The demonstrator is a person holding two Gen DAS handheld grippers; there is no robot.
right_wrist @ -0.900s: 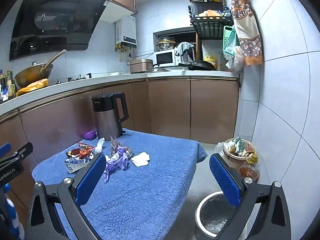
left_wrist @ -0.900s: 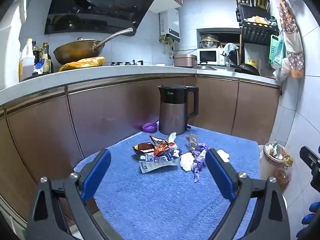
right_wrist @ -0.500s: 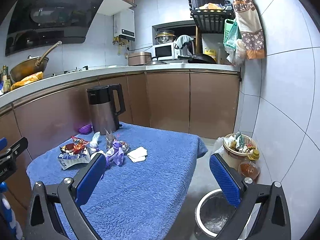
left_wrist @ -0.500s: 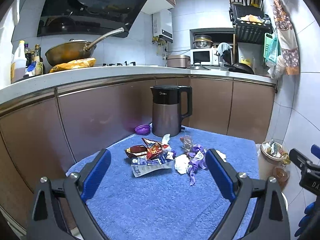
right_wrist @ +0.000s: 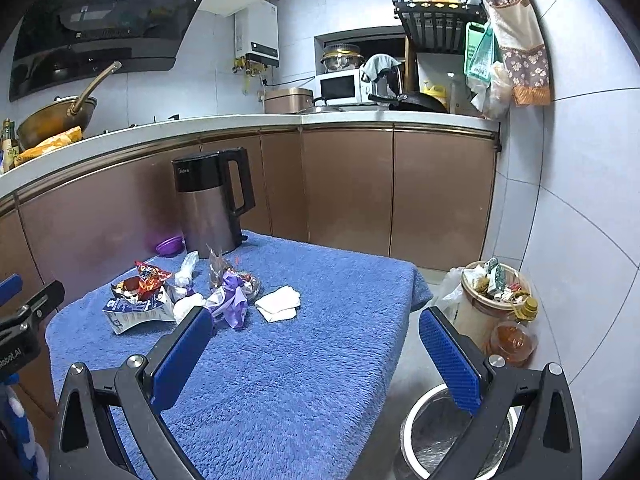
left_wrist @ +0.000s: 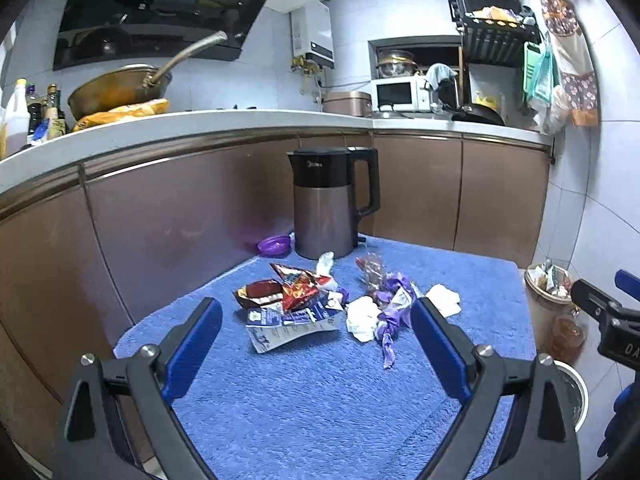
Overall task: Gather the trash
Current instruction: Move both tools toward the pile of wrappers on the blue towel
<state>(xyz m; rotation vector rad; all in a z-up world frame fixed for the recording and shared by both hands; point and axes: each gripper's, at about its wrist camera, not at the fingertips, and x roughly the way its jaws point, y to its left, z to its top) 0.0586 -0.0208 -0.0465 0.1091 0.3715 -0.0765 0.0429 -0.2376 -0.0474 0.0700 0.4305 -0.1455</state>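
Observation:
A pile of trash lies on the blue towel-covered table (left_wrist: 320,400): a red snack wrapper (left_wrist: 294,286), a flattened blue-white carton (left_wrist: 288,322), crumpled white tissue (left_wrist: 362,316), a purple wrapper (left_wrist: 390,320) and a white tissue (left_wrist: 442,298). The pile also shows in the right wrist view, with the purple wrapper (right_wrist: 234,300) and white tissue (right_wrist: 280,304). My left gripper (left_wrist: 316,340) is open and empty, just short of the pile. My right gripper (right_wrist: 316,354) is open and empty, above the table's right edge. A lined trash bin (right_wrist: 452,436) stands on the floor under it.
A dark kettle (left_wrist: 334,204) and a small purple dish (left_wrist: 274,245) stand at the table's back. A full waste basket (right_wrist: 496,292) and a bottle (right_wrist: 512,342) sit on the floor by the right wall. Brown cabinets run behind.
Both grippers have moved forward toward the table; the trash pile and kettle look larger and closer. Both stay open and empty.

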